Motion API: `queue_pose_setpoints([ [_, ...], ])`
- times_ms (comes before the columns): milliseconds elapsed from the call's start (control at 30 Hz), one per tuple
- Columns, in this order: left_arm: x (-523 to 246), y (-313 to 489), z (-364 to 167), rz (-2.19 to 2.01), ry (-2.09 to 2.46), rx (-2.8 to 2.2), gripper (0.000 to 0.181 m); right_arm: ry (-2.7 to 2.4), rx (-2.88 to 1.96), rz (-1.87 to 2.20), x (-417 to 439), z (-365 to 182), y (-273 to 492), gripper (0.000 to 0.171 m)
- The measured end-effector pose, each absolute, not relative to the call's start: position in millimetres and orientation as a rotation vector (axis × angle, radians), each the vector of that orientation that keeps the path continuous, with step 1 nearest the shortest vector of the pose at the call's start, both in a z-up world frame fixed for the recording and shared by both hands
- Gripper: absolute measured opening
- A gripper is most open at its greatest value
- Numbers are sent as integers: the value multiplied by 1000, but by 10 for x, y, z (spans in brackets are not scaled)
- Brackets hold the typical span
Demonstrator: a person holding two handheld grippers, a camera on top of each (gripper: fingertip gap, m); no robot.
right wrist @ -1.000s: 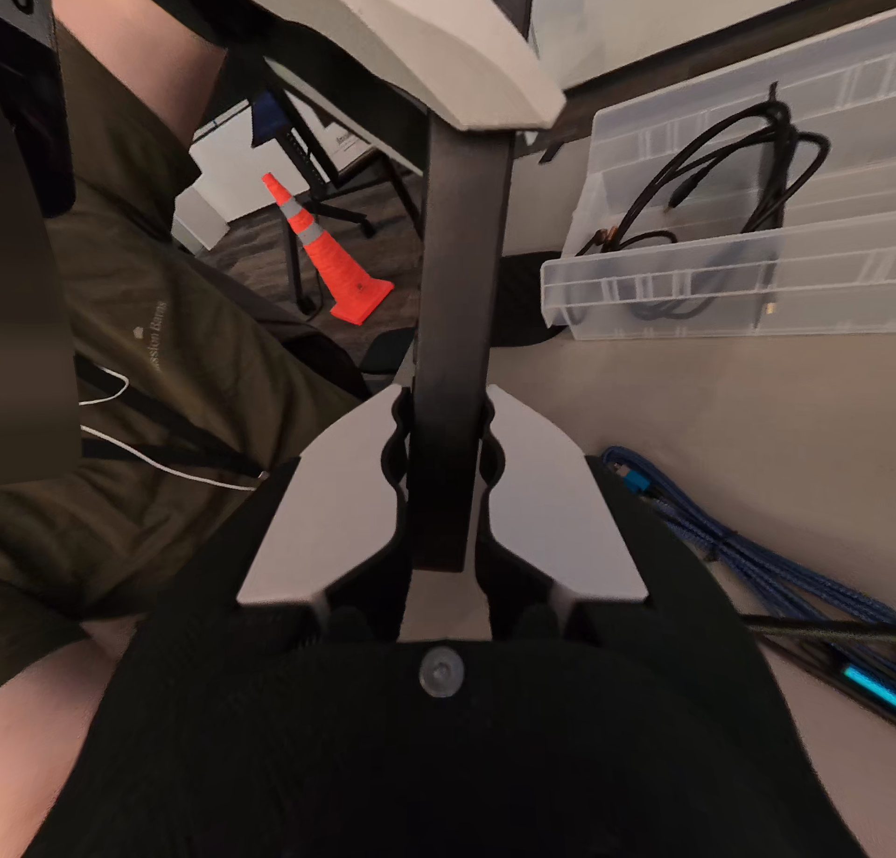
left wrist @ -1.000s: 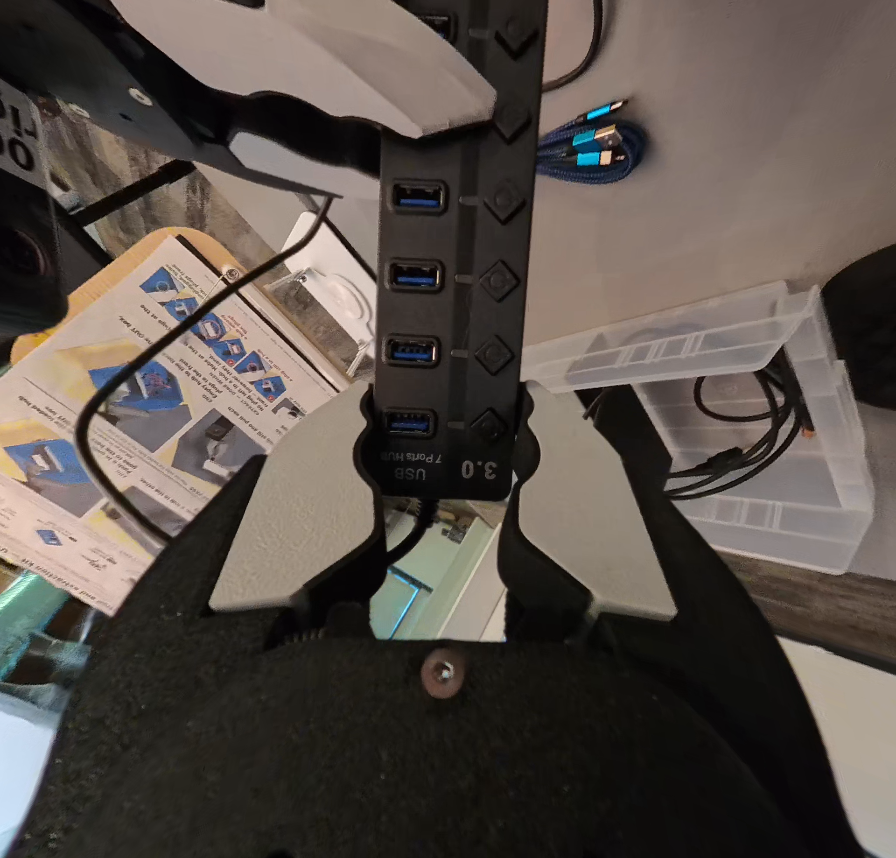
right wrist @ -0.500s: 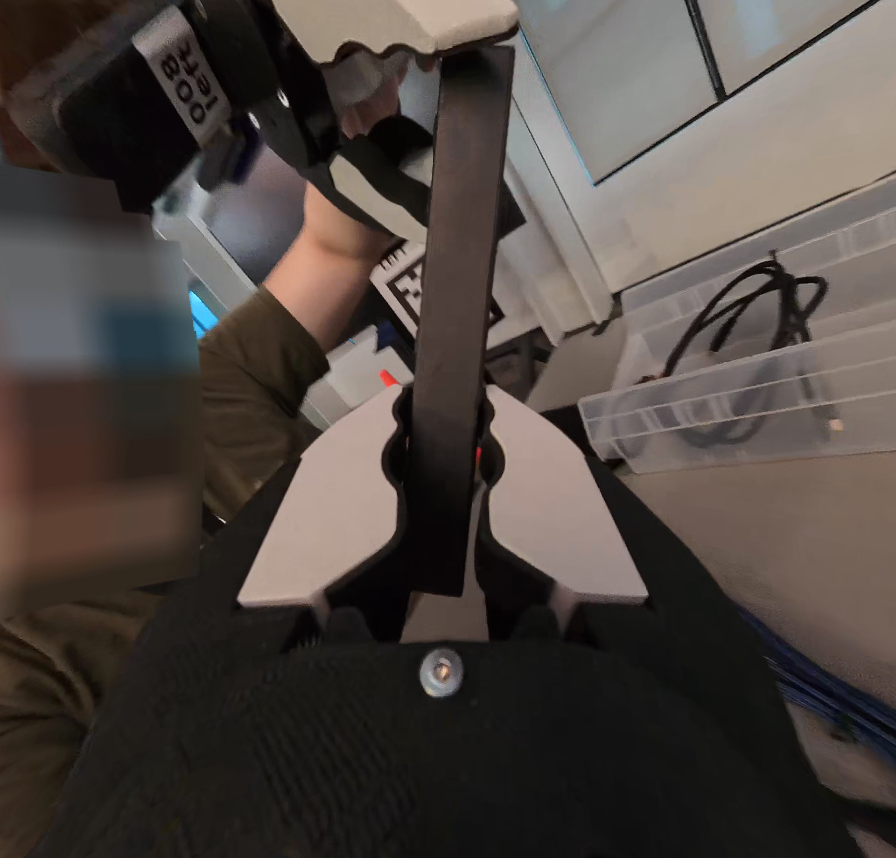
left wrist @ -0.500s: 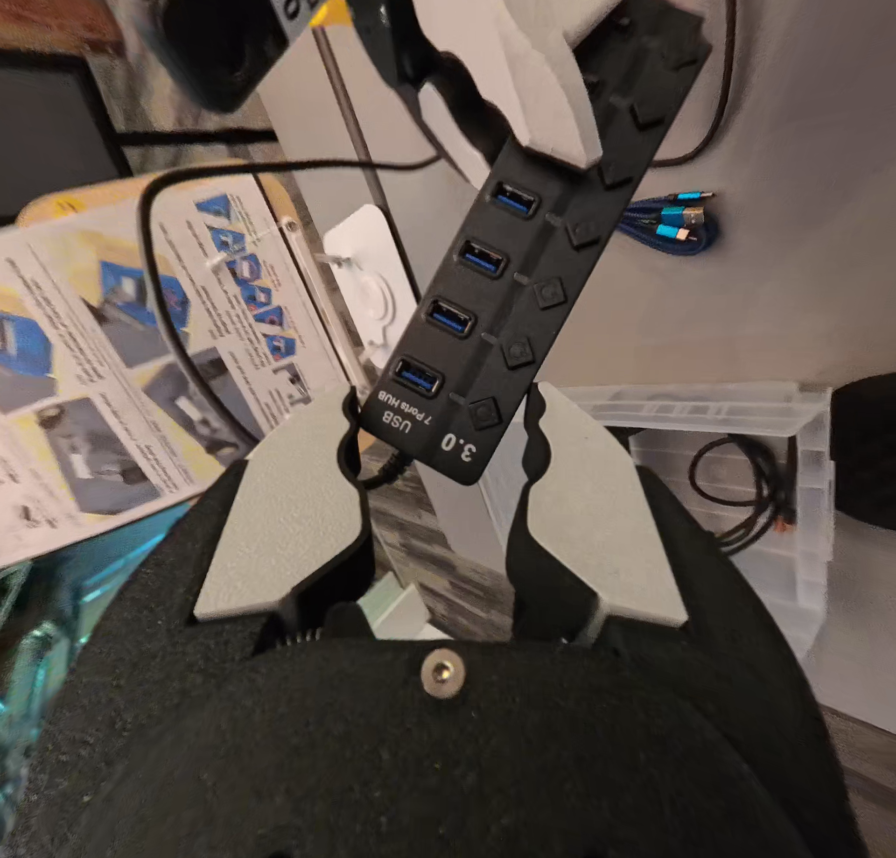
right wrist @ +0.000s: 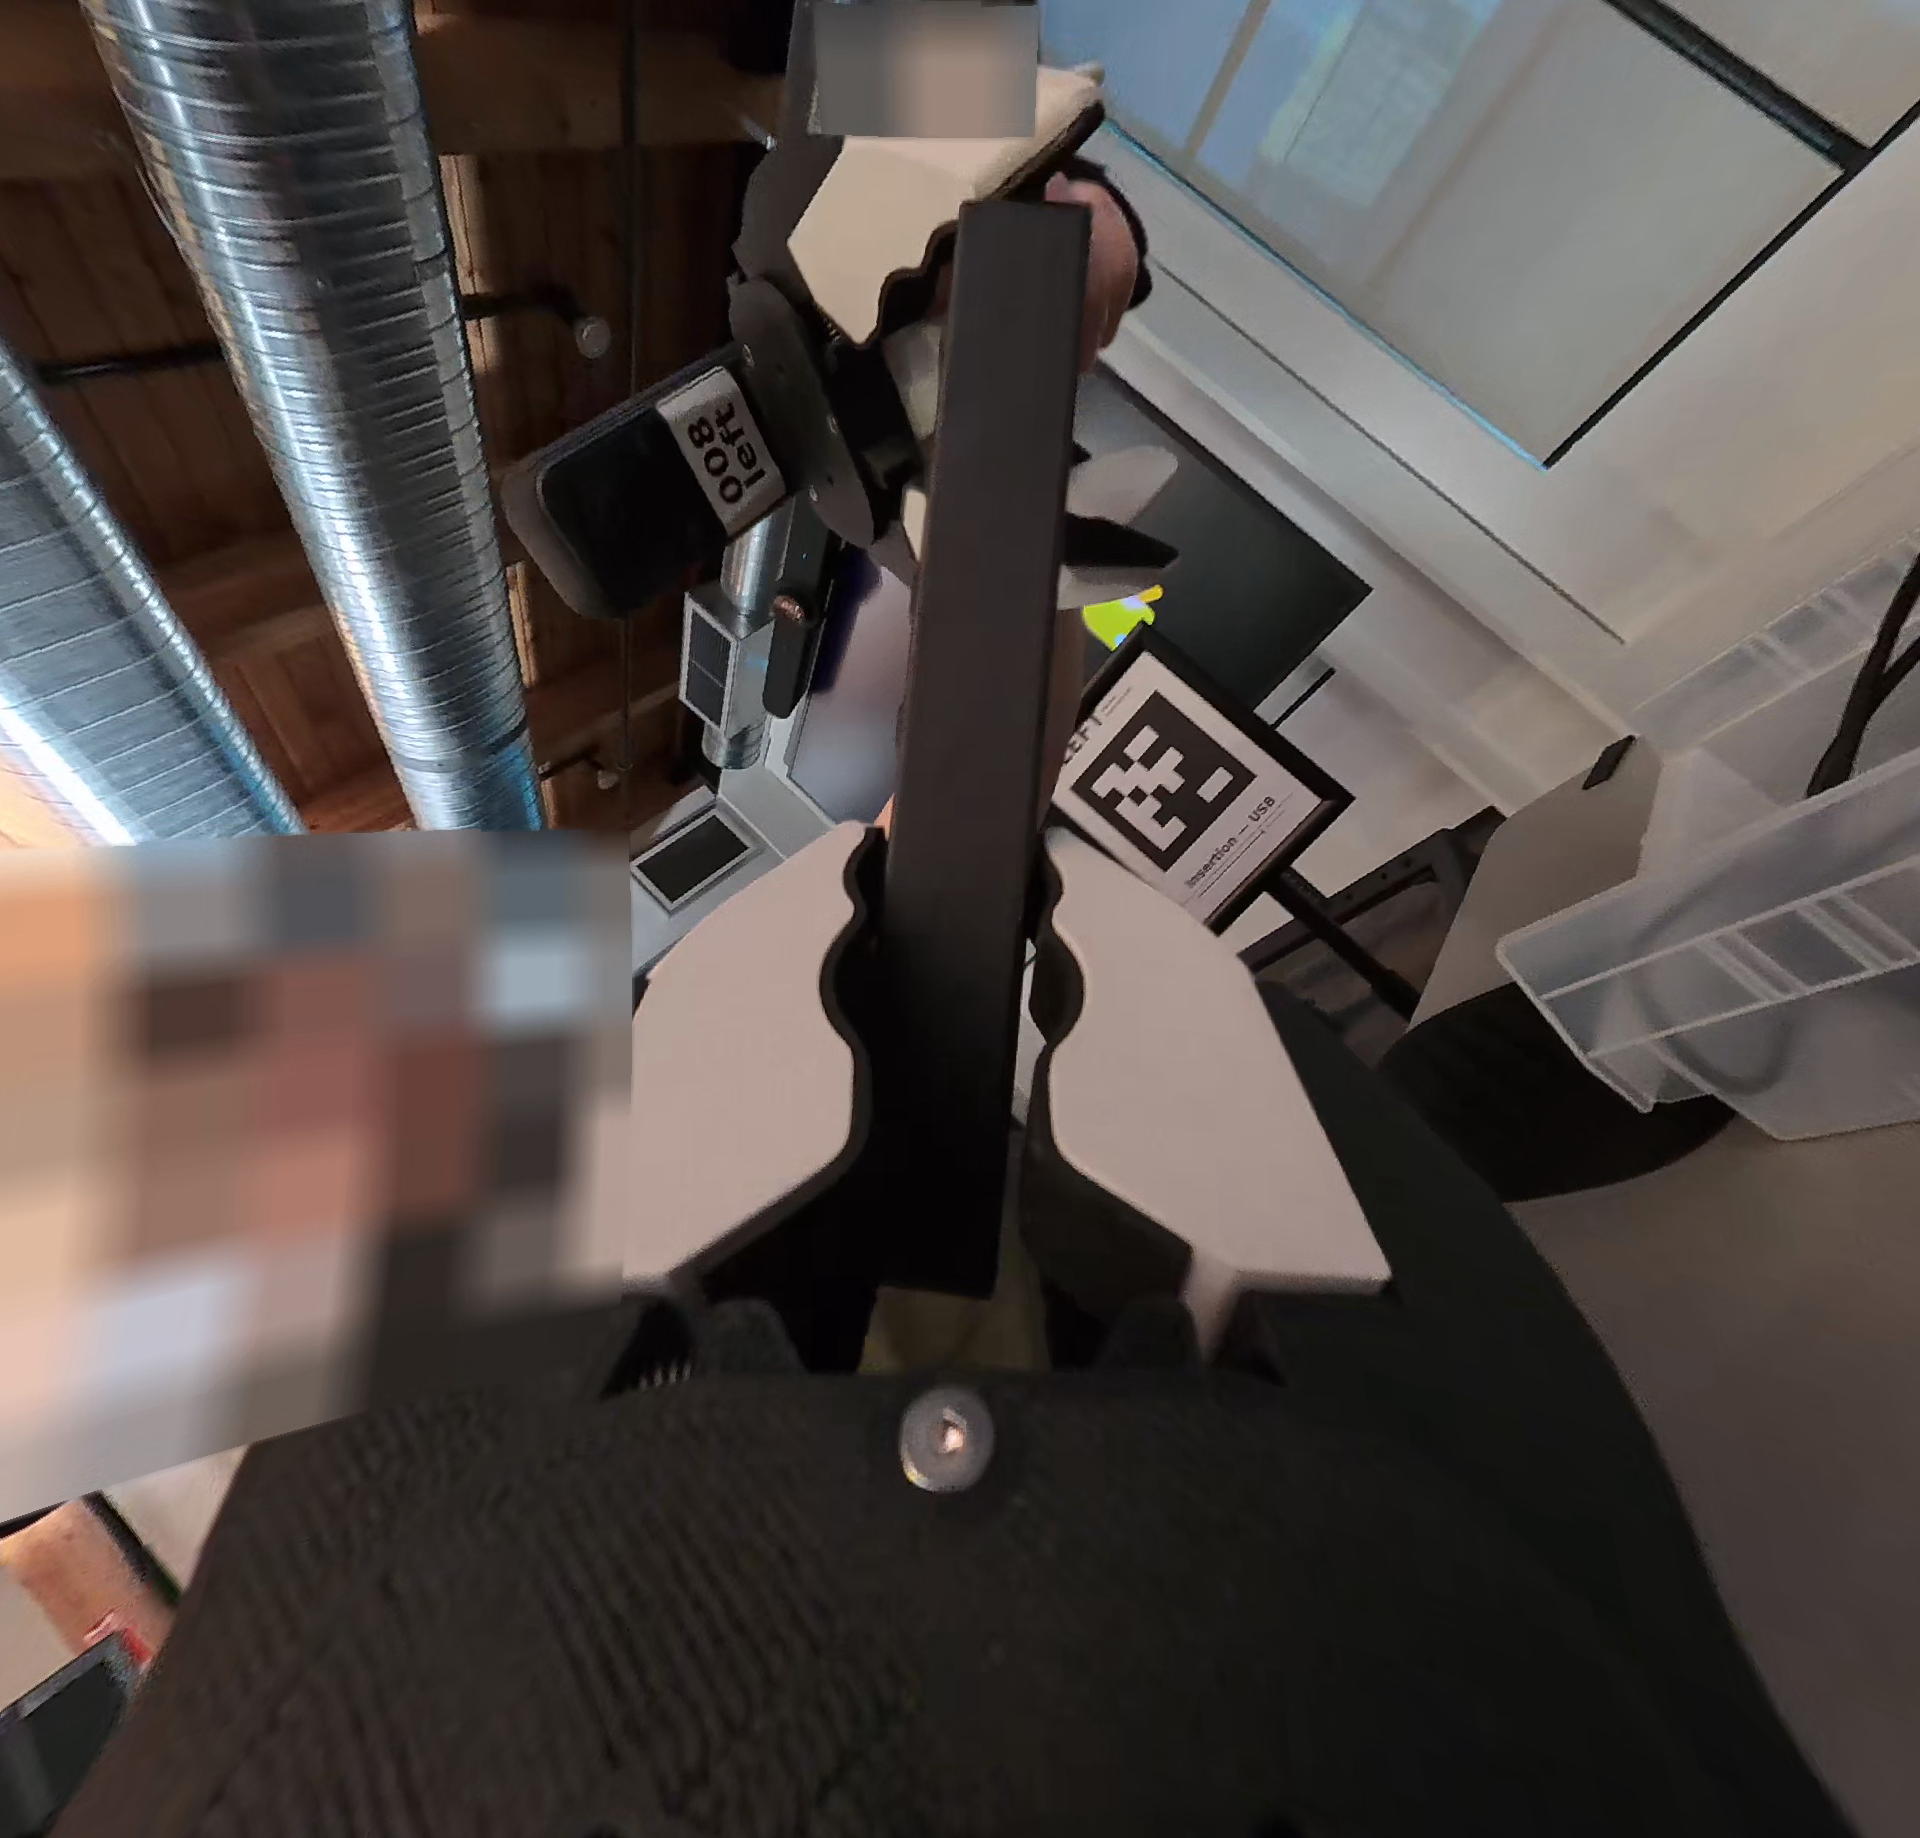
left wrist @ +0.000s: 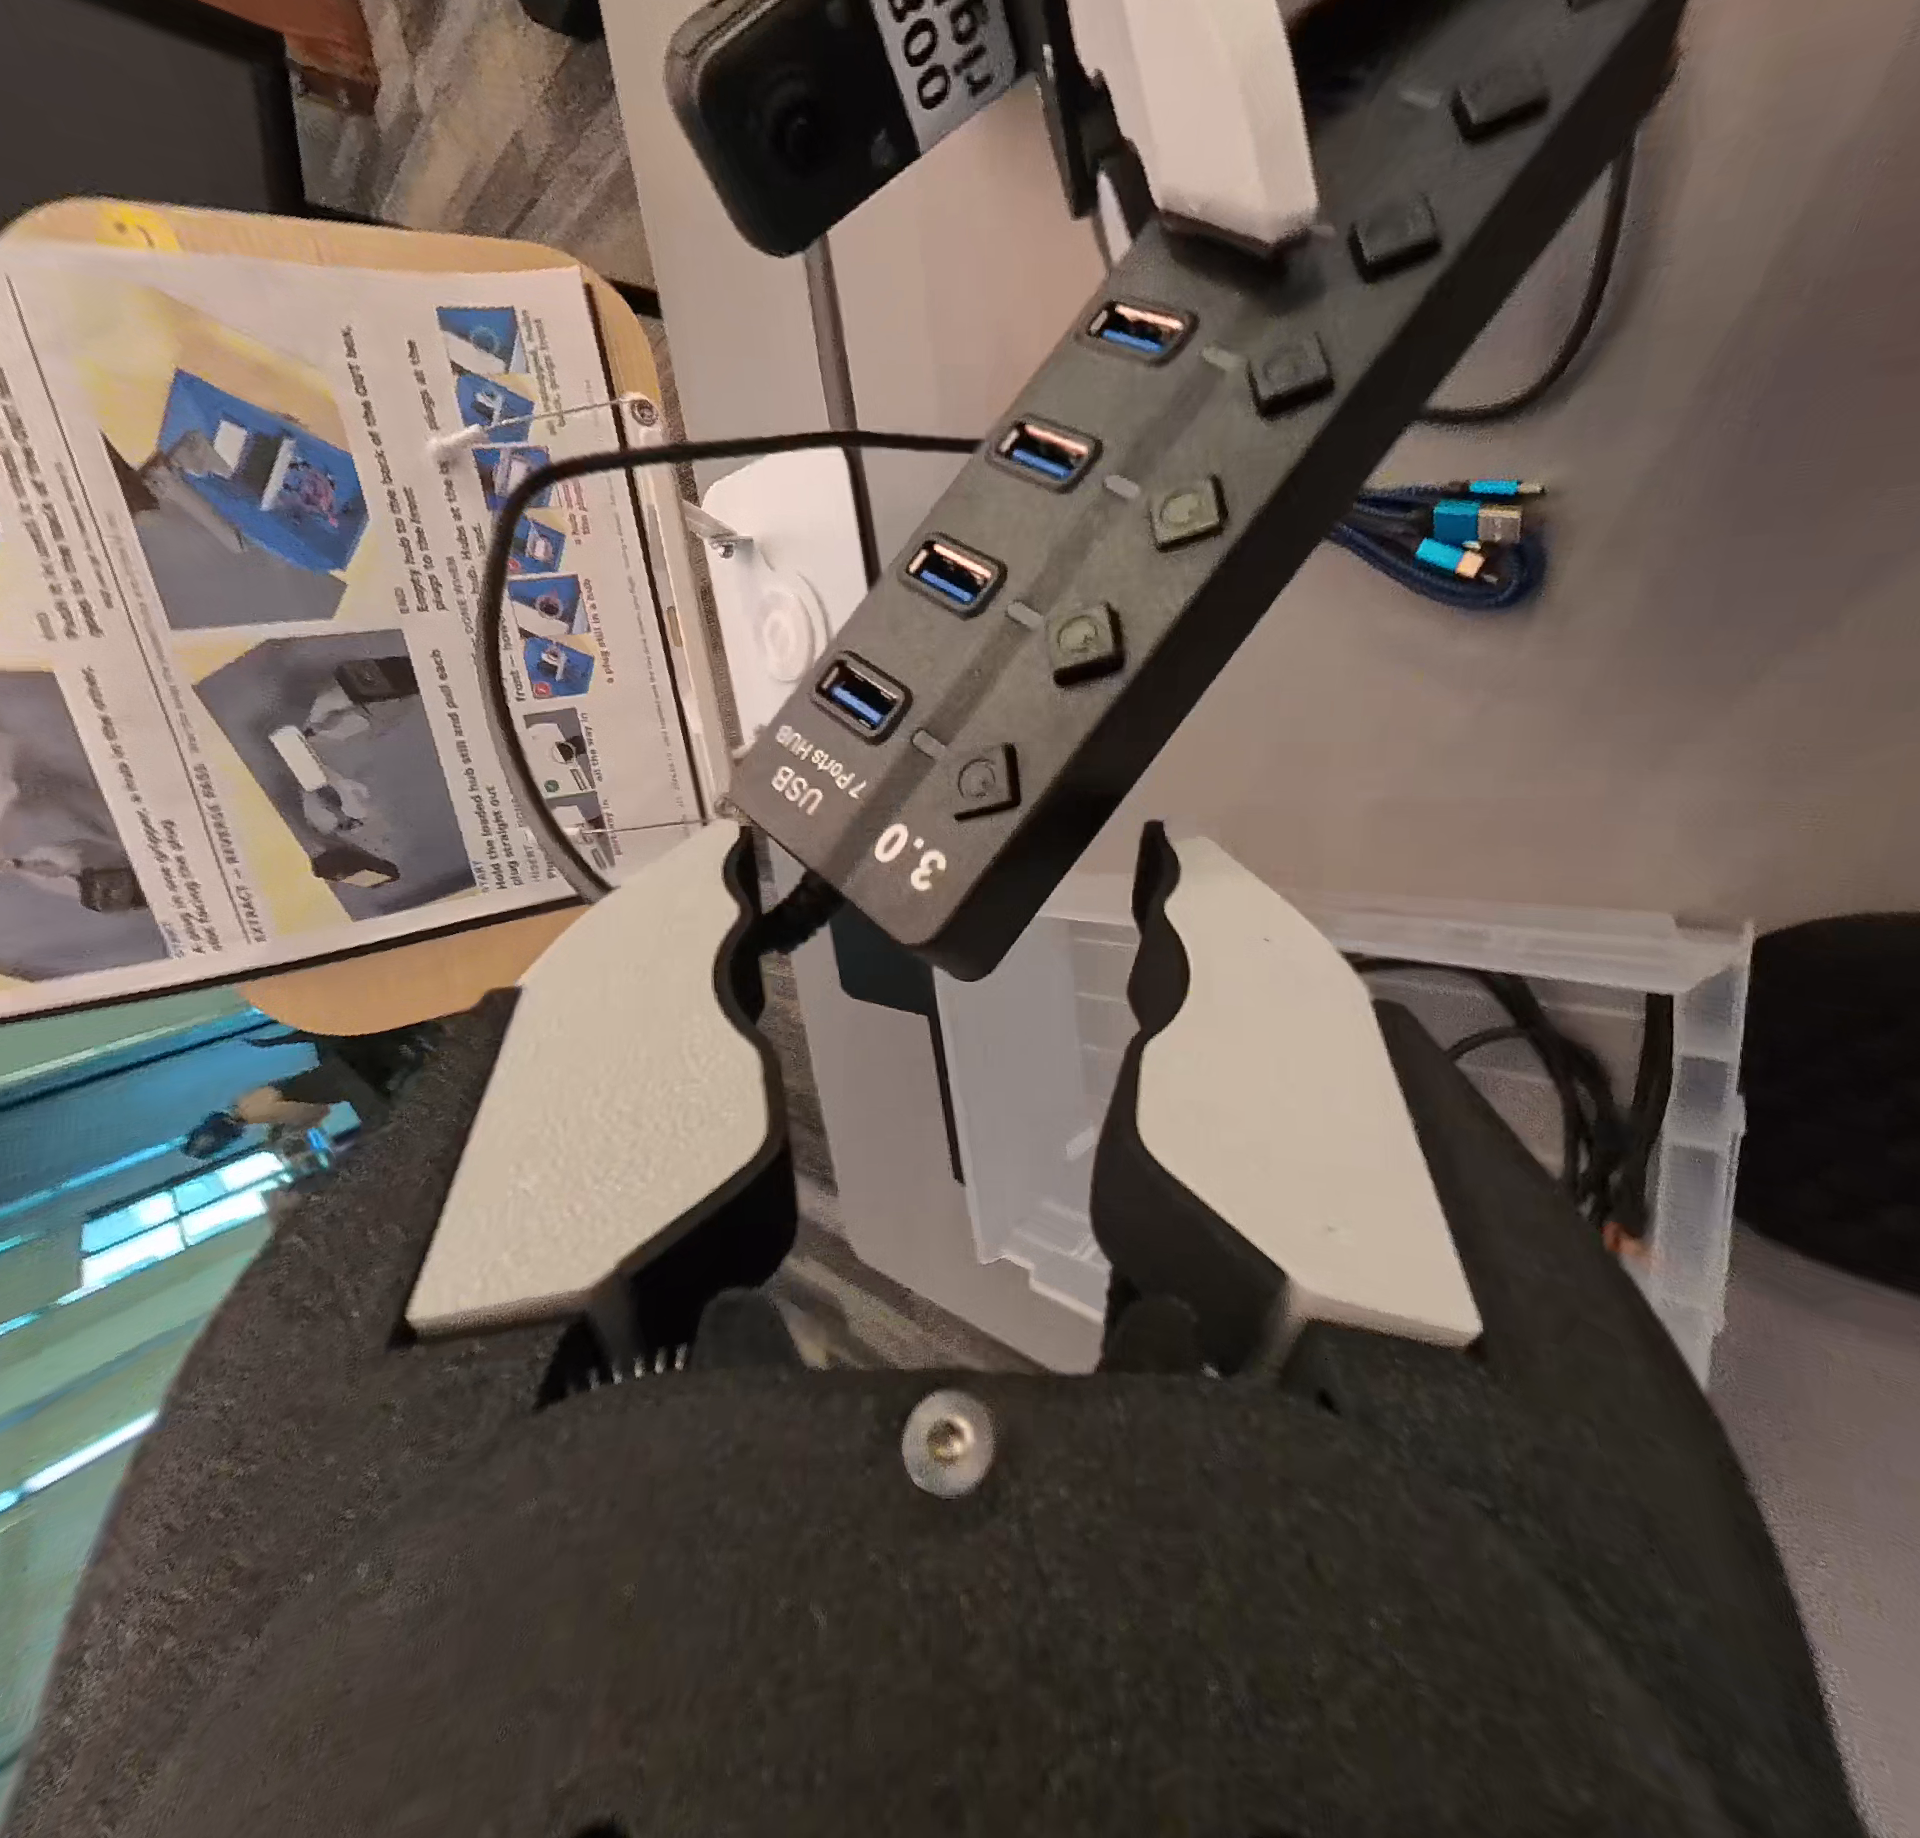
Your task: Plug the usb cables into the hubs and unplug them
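A black USB hub (left wrist: 1122, 583) with several blue ports and diamond buttons hangs tilted in the air. My right gripper (right wrist: 961, 853) is shut on it; in the right wrist view the hub (right wrist: 987, 645) shows edge-on as a dark bar. My left gripper (left wrist: 940, 843) is open, and the hub's near end lies just ahead of the gap without being gripped. The right gripper's white finger (left wrist: 1195, 74) clamps the hub's far part. The hub's own black cable (left wrist: 499, 645) loops to the left. A bundle of blue USB cables (left wrist: 1455, 552) lies on the grey table.
A clear plastic box (left wrist: 1683, 1061) with black cables stands on the table's right side; it also shows in the right wrist view (right wrist: 1714, 957). A board with a printed instruction sheet (left wrist: 260, 593) is at left. A framed marker sign (right wrist: 1174, 780) stands behind.
My left gripper has opened and let go of the hub's near end. The hub has swung to a tilt, held only by my right gripper, which has lifted and pitched upward.
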State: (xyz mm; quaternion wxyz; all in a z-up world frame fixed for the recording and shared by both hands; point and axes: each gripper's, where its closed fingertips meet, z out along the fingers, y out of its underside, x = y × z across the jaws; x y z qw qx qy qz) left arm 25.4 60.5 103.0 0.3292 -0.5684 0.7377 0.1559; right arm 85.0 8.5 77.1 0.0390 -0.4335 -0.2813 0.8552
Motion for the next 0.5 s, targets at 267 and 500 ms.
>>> queue_pose_setpoints([
  [267, 307, 397, 1166, 286, 2002, -1568, 66, -960, -1310, 2616, 955, 791, 22, 26],
  [500, 298, 229, 1372, -21, 1909, -1734, 70, -937, -1281, 2636, 1024, 788, 85, 26],
])
